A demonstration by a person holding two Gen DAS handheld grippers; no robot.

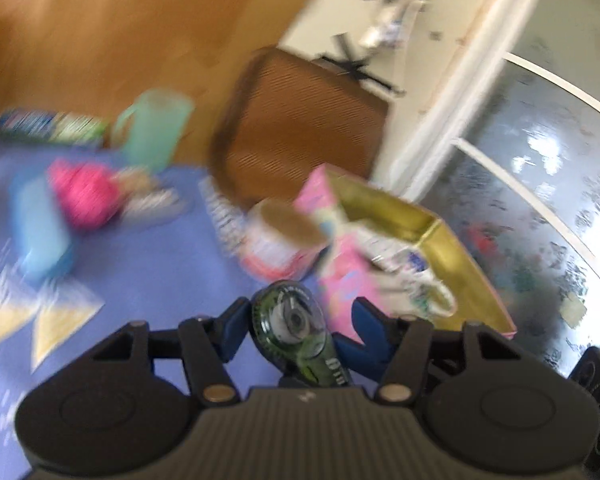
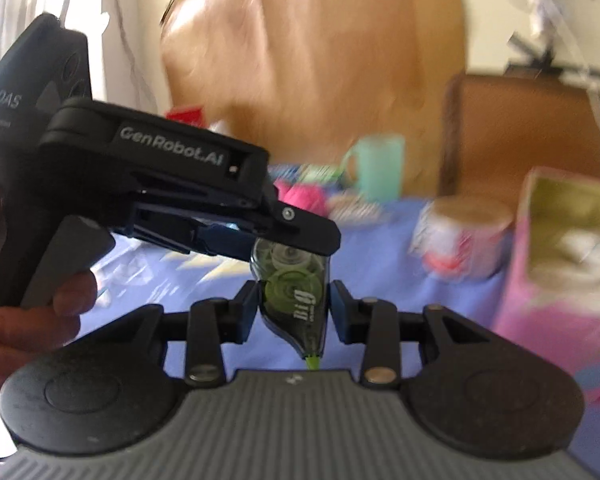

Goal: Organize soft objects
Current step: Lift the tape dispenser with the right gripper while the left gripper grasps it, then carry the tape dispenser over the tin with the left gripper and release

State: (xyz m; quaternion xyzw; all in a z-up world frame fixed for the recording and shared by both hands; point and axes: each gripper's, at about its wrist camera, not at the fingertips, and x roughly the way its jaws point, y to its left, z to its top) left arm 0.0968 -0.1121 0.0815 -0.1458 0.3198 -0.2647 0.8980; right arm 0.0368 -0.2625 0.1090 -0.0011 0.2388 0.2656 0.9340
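Two claws meet on one green correction-tape dispenser (image 2: pixel 293 286) above the blue-clothed counter (image 2: pixel 380 280). The left claw (image 2: pixel 256 240) pinches its upper end from the side; the right claw (image 2: pixel 293 312) flanks the lower body, though I cannot tell if its pads touch. A pink box (image 1: pixel 340 264) stands nearby.

"GenRobot.AI" — left gripper (image 2: pixel 296 248) body, "DAS" — its black housing (image 2: pixel 28 92)
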